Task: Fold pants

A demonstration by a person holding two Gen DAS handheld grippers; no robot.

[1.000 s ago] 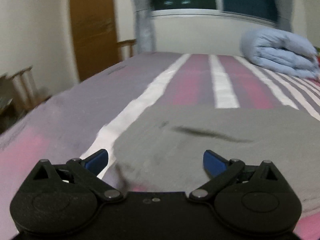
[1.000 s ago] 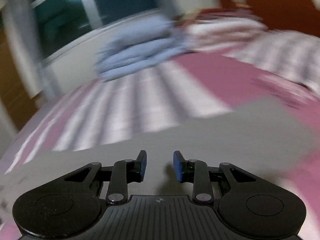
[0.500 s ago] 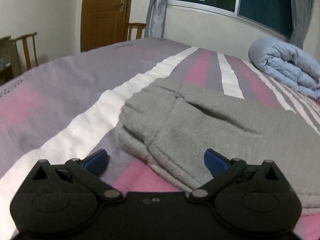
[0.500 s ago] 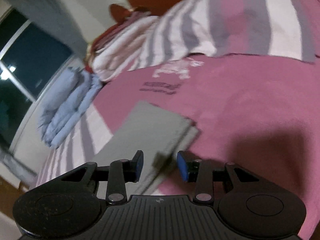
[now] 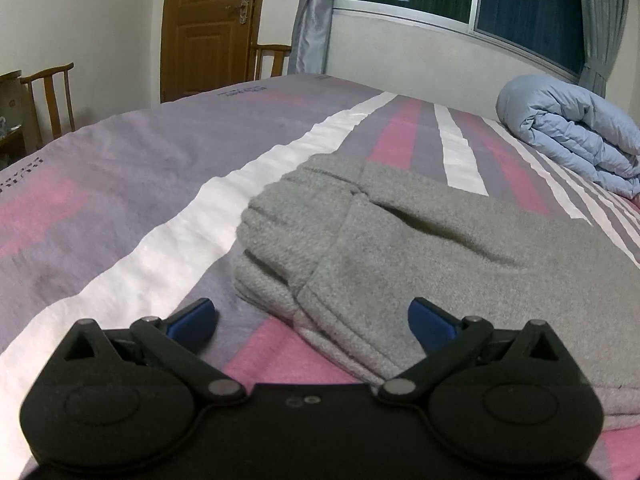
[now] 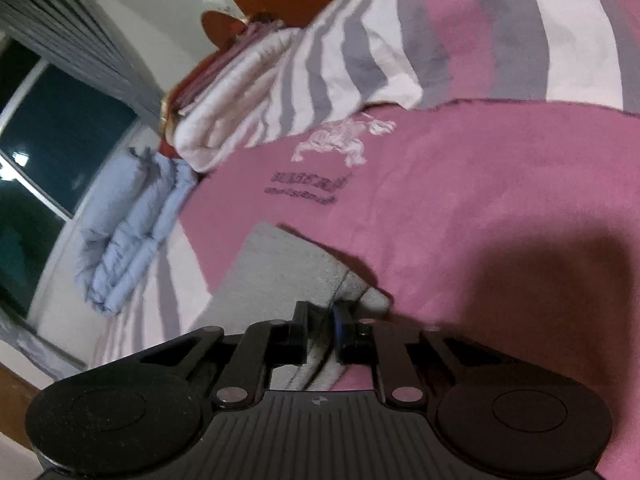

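Observation:
Grey fleece pants [image 5: 420,240] lie folded lengthwise on the striped bed, ribbed waistband toward the left. My left gripper [image 5: 312,318] is open wide and empty, just in front of the waistband corner. In the right wrist view the leg end of the pants [image 6: 280,268] lies on pink bedding. My right gripper [image 6: 322,326] is shut on the pants' hem edge, with grey cloth pinched between its fingers.
A rolled light-blue duvet [image 5: 568,128] lies at the far right of the bed [image 5: 120,184]; it also shows in the right wrist view [image 6: 128,224]. A folded striped blanket [image 6: 320,64] lies beyond the pants. Wooden chairs [image 5: 48,96] and a door [image 5: 212,24] stand behind the bed.
My right gripper swung to the pants' leg end and closed on the hem. My left gripper drew back from over the cloth to in front of the waistband and stayed open.

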